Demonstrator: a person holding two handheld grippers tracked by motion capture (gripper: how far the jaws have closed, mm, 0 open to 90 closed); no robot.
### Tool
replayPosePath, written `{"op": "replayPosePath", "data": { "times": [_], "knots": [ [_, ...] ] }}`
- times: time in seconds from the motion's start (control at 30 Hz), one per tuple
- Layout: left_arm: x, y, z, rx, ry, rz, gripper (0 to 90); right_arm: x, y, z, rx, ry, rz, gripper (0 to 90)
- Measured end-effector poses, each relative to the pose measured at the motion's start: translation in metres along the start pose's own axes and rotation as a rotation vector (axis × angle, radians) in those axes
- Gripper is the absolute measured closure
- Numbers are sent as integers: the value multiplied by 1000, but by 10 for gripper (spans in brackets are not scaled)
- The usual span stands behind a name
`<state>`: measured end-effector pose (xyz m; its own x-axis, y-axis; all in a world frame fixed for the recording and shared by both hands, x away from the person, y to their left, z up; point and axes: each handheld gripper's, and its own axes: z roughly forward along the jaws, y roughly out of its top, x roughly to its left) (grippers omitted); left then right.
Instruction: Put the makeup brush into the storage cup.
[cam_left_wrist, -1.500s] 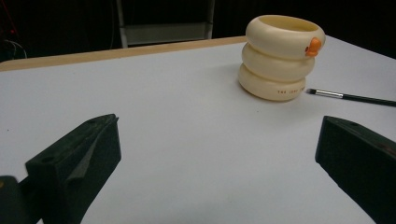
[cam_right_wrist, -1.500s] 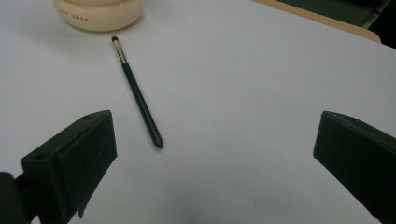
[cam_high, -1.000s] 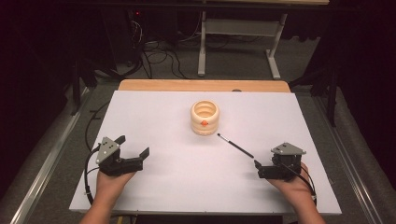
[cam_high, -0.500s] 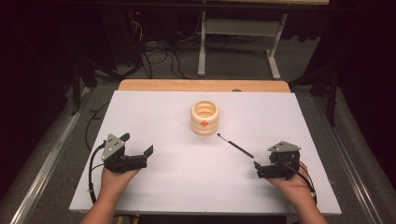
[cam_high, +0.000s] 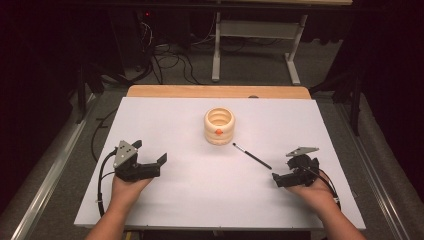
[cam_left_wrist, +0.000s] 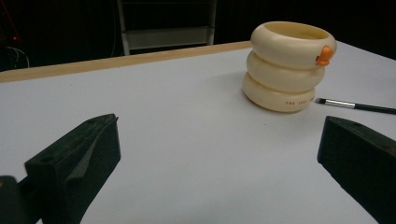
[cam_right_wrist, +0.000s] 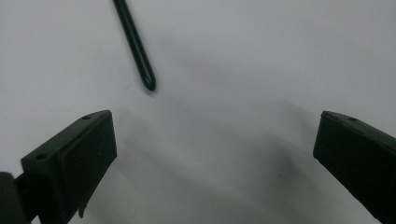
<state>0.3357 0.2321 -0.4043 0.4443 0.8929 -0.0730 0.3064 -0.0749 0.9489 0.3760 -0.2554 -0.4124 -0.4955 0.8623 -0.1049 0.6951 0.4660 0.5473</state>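
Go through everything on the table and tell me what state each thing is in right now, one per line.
Left gripper: open, holding nothing, aimed toward the cup.
Right gripper: open, holding nothing, close to the brush's handle end.
Cream ringed cup: upright, apart from both grippers.
Thin black brush: lying flat on the table, untouched, beside the cup.

A white table top (cam_high: 165, 120) with a light wooden strip (cam_high: 215, 91) along its far edge stands in a dark room. Beyond it, on grey floor (cam_high: 255, 67), a pale metal frame (cam_high: 252, 30) stands beside tangled black cables (cam_high: 170, 60). A small red light (cam_high: 146, 14) glows in the darkness.
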Motion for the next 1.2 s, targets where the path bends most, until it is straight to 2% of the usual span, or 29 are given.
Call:
{"op": "replayPosePath", "data": {
  "times": [0.07,0.1,0.13,0.27,0.4,0.53,0.77,0.87,1.07,1.2],
  "knots": [
    [-2,0,2,2,-7,11,1,-1,0,0,8,3,-4,8],
    [-3,-1,2,15,-4,40,0,-3,-1,-1,22,7,0,8],
    [-4,-1,2,13,-3,49,1,-3,-1,-2,25,7,1,8],
    [-4,2,0,-10,-3,31,1,-6,-2,-2,31,26,17,11],
    [-7,4,-1,-17,-19,21,0,-6,-2,-3,63,28,0,12],
    [-11,6,2,-13,-33,46,0,-5,-1,-6,87,22,-12,20],
    [-13,7,-2,-16,-36,56,0,-3,4,-8,113,29,-15,34],
    [-14,5,-5,-7,-30,82,0,4,8,-6,150,30,-57,43],
    [-14,1,-12,5,-27,80,0,9,15,-4,189,58,-96,57],
    [-14,0,-16,9,-22,89,0,10,18,-6,205,48,-144,88]
  ]
}}
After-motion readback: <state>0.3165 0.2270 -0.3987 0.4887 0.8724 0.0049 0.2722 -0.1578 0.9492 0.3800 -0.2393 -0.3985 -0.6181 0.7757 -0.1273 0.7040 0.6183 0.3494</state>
